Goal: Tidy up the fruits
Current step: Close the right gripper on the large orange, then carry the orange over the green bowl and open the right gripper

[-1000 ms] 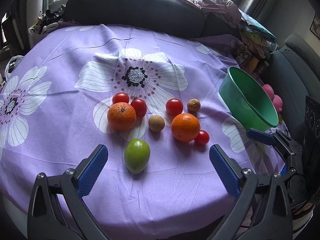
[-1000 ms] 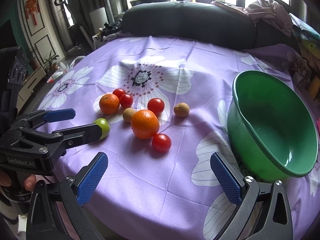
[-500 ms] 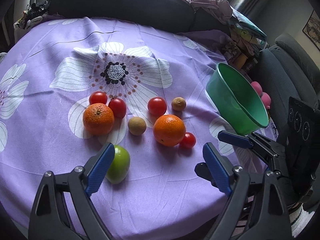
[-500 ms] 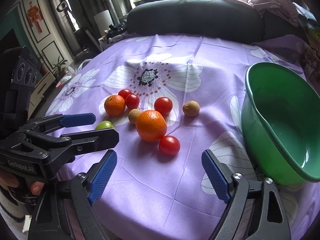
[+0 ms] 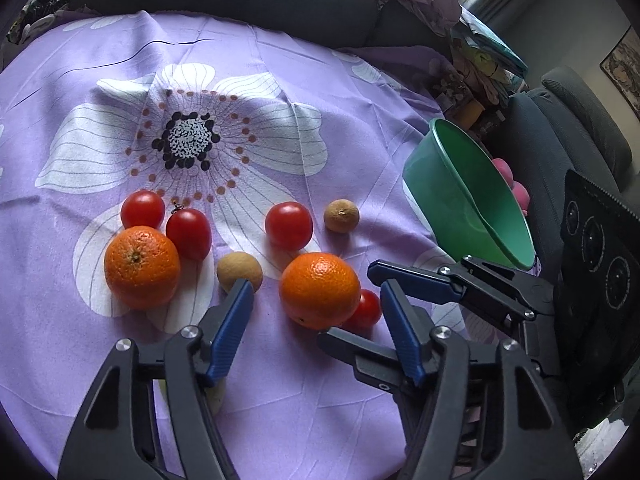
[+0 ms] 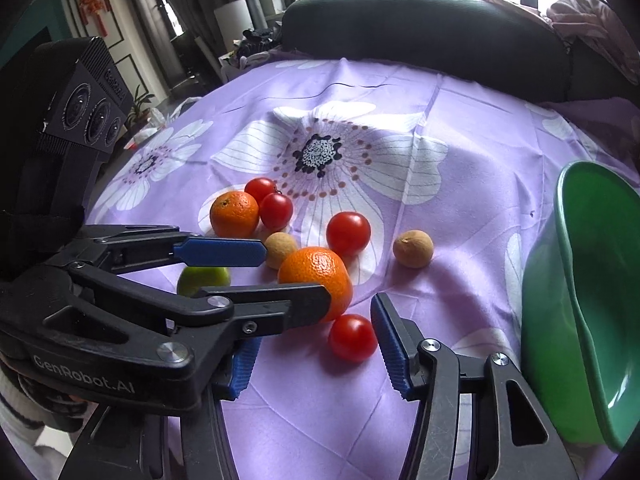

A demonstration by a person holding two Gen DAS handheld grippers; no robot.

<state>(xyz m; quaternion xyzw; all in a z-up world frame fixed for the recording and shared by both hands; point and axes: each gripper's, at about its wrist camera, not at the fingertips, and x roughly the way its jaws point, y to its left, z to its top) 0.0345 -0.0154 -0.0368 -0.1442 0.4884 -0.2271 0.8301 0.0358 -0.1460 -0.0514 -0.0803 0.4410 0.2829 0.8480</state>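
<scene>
Table: round top under a purple cloth (image 5: 320, 400) w/ big white flower print; dark sofa behind.
Fruit: 9 pcs loose near the front edge, none in the bowl.
Oranges: 2. Left orange (image 5: 142, 266) touches 2 tomatoes behind it; right orange (image 5: 319, 290) sits mid-group.
Tomatoes: 4 red. 2 at back-left (image 5: 143, 209) (image 5: 189, 233), 1 center-back (image 5: 288, 225), and a small tomatoe (image 6: 353, 337) tucked just beside the right orange, on the bowl side.
Brown fruits: 2 small round ones. 1 between the oranges (image 5: 239, 270), 1 further back toward the bowl (image 5: 341, 216).
Green fruit: green fruit (image 6: 202, 278) at front-left, mostly hidden behind the left gripper's fingers in the right wrist view.
Bowl: green bowl (image 6: 576, 320) at the right edge of the table, nothing visible inside, well apart from the fruit.
Left gripper: left gripper (image 5: 316, 328) angled down over the front of the group, jaws have just been closing, now about half open, pads touching nothing; right orange lies just beyond the tips.
Right gripper: right gripper (image 6: 316, 352) angled down, jaws have just been closing, partly open; small tomato sits betw. the tips, not pinched.
Crossing: the 2 grippers overlap, left one's finger passes in front of the right one's left pad.
</scene>
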